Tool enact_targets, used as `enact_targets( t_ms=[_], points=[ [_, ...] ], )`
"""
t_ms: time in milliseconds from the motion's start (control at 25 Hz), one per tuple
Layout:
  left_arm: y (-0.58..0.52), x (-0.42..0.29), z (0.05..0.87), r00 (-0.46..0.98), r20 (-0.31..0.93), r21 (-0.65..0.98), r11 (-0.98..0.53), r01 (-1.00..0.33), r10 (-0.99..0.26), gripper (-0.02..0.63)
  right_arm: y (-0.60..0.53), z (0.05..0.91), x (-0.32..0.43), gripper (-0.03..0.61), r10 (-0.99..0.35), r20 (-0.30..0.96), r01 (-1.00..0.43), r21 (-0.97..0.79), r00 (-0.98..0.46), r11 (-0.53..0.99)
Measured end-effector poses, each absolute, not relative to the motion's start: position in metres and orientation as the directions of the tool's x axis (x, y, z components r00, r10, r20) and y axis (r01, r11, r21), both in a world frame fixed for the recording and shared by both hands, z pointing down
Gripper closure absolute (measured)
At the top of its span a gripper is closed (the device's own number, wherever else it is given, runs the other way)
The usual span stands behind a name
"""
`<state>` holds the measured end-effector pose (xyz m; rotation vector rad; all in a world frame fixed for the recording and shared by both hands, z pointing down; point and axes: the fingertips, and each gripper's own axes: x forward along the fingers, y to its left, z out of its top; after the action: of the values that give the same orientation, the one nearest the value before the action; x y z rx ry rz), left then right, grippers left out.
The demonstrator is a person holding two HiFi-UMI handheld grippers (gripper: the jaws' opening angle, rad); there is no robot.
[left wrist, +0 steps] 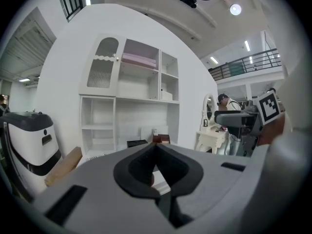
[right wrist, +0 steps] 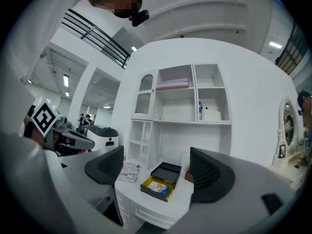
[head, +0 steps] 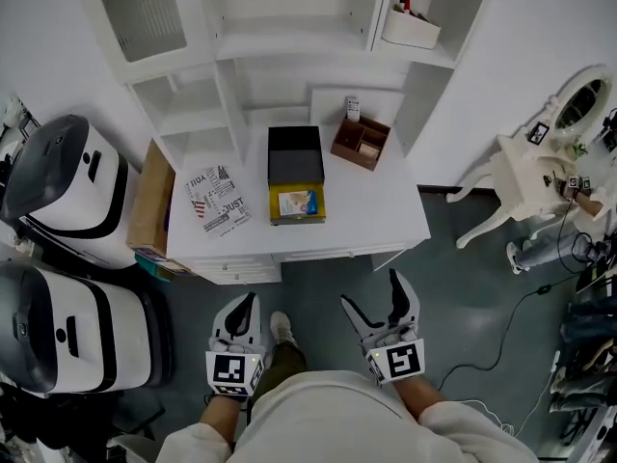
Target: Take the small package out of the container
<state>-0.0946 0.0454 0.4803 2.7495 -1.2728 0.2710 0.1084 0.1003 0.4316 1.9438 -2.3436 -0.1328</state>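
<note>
An open container (head: 296, 204) with a yellow inside and a black lid (head: 295, 153) tipped back stands mid-desk on the white desk (head: 376, 215). A small light-blue and orange package (head: 297, 203) lies inside it. Both grippers hang low in front of the desk, well short of the container. My left gripper (head: 245, 309) is shut and empty, and in the left gripper view its jaws (left wrist: 156, 149) meet. My right gripper (head: 374, 297) is open and empty. In the right gripper view the container (right wrist: 162, 180) and package (right wrist: 156, 185) show between the spread jaws (right wrist: 157, 172).
A brown wooden organiser (head: 361, 141) sits right of the lid, and a printed paper bag (head: 218, 199) lies left of the container. A cardboard box (head: 151, 201) leans at the desk's left. Two white-and-black machines (head: 67, 191) stand left, a white vanity table (head: 525, 177) right, with a cable (head: 511, 326) on the floor.
</note>
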Motion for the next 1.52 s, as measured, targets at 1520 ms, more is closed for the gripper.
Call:
enact_targets(
  t_ms=[1520],
  points=[
    [-0.151, -0.088, 0.483, 0.444, 0.268, 0.027, -0.454, -0.891, -0.855, 0.606, -0.182, 0.519, 0.103, 0.16, -0.819, 0.301, -0.806, 0.203, -0.489, 0.556]
  ],
)
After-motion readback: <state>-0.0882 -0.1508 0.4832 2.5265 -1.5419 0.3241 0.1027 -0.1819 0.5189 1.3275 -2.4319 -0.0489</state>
